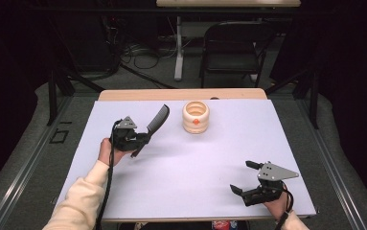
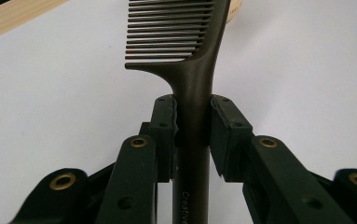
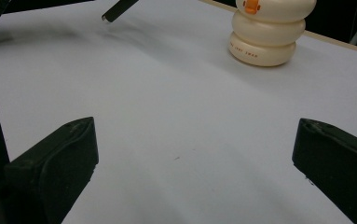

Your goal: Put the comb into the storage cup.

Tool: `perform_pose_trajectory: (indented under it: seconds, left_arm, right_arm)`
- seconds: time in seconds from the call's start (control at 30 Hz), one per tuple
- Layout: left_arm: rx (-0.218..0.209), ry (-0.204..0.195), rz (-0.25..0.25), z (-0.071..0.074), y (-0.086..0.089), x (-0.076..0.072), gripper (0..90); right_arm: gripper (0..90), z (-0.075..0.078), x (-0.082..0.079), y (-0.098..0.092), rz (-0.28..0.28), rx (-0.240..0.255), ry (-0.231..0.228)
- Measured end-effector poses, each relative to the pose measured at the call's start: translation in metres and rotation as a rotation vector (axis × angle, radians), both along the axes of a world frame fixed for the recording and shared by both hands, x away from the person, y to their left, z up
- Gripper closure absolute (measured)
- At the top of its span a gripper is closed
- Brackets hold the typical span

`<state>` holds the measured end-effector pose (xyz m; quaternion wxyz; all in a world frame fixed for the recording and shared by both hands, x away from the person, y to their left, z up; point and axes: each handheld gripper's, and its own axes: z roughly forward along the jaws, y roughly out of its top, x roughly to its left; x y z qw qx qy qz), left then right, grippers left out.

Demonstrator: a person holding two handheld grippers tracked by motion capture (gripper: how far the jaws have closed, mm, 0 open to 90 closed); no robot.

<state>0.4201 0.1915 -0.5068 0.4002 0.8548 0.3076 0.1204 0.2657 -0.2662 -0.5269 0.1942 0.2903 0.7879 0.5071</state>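
Observation:
My left gripper (image 1: 143,139) is shut on the handle of a dark comb (image 1: 157,120), held above the left half of the white table with its toothed end pointing up and away. In the left gripper view the two pads (image 2: 164,126) press on both sides of the comb's handle (image 2: 192,102), teeth to the left. A cream ringed cup (image 1: 196,116) with an orange mark stands at the table's far middle, to the right of the comb. My right gripper (image 1: 243,177) rests near the front right corner, open, nothing between its fingers (image 3: 55,163). The cup (image 3: 267,32) stands far ahead of it.
The white table top (image 1: 186,167) has a wooden strip along its far edge (image 1: 181,94). Beyond it stand a black folding chair (image 1: 231,45), a table leg and cables on the floor. Dark surroundings on both sides.

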Motion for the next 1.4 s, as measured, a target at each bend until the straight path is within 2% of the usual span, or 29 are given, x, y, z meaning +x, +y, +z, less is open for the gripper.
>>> perform_pose_trajectory:
  seconds: [0.6,1.03,1.4]
  left_arm:
    - [-0.049,-0.038,0.025,-0.001,-0.008,0.001,72.3]
    - [-0.101,-0.076,0.049,0.002,-0.013,0.002,72.3]
    - [-0.141,-0.087,0.057,0.002,-0.018,0.005,72.3]
  right_arm:
    - [0.0,-0.001,0.001,0.001,0.000,0.002,0.004]
    - [0.0,-0.001,0.001,0.001,0.000,0.002,0.004]
    - [0.0,-0.001,0.002,0.001,0.000,-0.001,0.004]
